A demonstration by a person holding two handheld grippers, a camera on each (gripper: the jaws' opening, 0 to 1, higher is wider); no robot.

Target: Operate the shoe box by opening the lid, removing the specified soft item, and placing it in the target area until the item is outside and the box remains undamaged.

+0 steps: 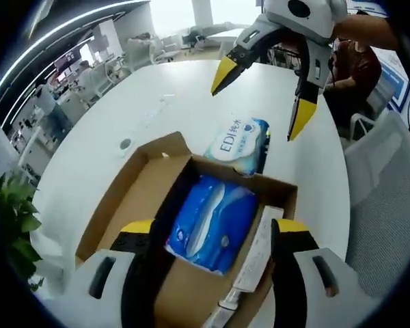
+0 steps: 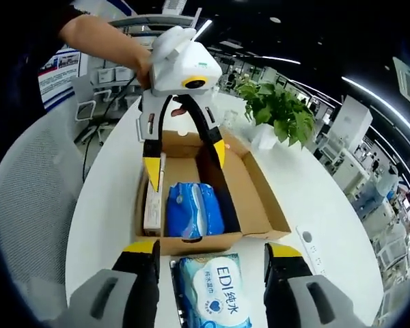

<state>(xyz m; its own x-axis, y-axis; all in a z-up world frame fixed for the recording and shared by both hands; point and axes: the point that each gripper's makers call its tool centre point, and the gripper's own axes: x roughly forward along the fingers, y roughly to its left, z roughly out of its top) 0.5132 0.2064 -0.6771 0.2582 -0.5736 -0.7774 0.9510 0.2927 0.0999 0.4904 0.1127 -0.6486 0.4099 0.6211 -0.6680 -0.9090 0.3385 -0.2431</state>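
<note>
While the box (image 2: 191, 198) is sitting open, the left gripper (image 2: 184, 160) is reaching in, jaws wide around the blue pack (image 2: 193, 210), maybe not touching it. Just past the right gripper (image 2: 212, 263), also wide, a white pack (image 2: 210, 294) is lying outside. Next comes squeezing and lifting.

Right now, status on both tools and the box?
Left tool open, down in the open box, straddling the blue pack. Right tool open above white wipes pack on table. Nothing blocking.

Facing views over shared shoe box (image 1: 191, 232)
</note>
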